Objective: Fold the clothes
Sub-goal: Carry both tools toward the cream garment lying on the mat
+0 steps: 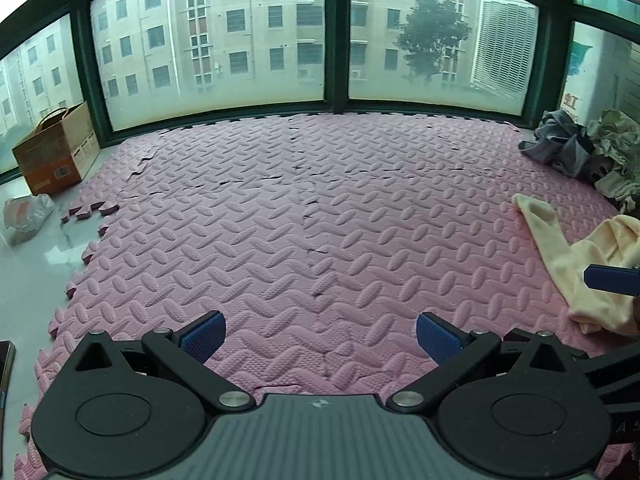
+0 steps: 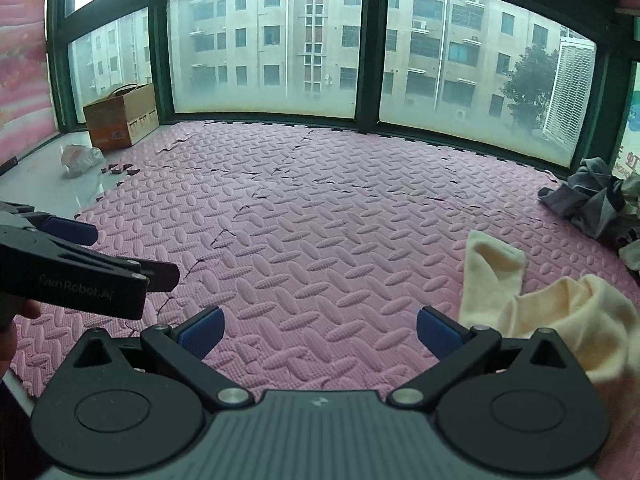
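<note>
I have both claws spread wide over the pink foam mat (image 1: pixel 304 216), and neither holds anything. My left claw (image 1: pixel 320 336) hangs above bare mat, its blue pads (image 1: pixel 202 336) well apart. The cream garment (image 1: pixel 576 264) lies crumpled off to its right, near the mat's right side, with one narrow end stretched away toward the window.

From the right wrist camera, my right claw (image 2: pixel 320 334) is just as open. The cream garment (image 2: pixel 520 296) sits just beside and beyond its right finger (image 2: pixel 438 334), not between the fingers; I cannot tell whether the cloth touches that finger. The left claw's arm (image 2: pixel 80 276) shows at the left edge, well apart from the garment.

Farther back on the right, a heap of grey and pale clothes (image 1: pixel 580 152) rests against the window corner. A cardboard box (image 1: pixel 56 148) and a plastic bag (image 1: pixel 24 216) sit on the floor past the mat's left edge.
</note>
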The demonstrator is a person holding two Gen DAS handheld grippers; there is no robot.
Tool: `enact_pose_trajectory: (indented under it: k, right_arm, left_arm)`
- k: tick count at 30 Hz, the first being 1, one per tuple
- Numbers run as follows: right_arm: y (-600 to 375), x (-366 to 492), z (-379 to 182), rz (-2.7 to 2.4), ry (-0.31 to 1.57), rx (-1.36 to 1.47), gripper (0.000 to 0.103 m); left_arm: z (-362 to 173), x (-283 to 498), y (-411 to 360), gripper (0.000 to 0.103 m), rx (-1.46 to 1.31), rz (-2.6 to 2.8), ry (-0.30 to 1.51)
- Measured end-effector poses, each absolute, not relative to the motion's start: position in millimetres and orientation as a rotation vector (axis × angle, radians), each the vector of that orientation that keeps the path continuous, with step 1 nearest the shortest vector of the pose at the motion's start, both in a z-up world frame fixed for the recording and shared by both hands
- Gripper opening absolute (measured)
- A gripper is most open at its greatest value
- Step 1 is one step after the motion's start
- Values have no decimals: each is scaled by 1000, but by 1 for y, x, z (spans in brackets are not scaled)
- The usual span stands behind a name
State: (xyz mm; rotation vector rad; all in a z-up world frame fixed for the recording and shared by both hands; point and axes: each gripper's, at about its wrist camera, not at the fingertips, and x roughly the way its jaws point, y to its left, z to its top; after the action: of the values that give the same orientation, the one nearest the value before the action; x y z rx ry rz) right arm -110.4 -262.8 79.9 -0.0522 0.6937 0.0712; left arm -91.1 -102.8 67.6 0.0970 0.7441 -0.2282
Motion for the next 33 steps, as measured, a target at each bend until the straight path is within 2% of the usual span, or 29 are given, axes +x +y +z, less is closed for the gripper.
enact_pose_trajectory:
  k: [33]
  right_arm:
    - [-334, -166, 101, -67, 668, -32, 103]
  left_arm:
    - [70, -96, -173, 103, 195, -369, 778]
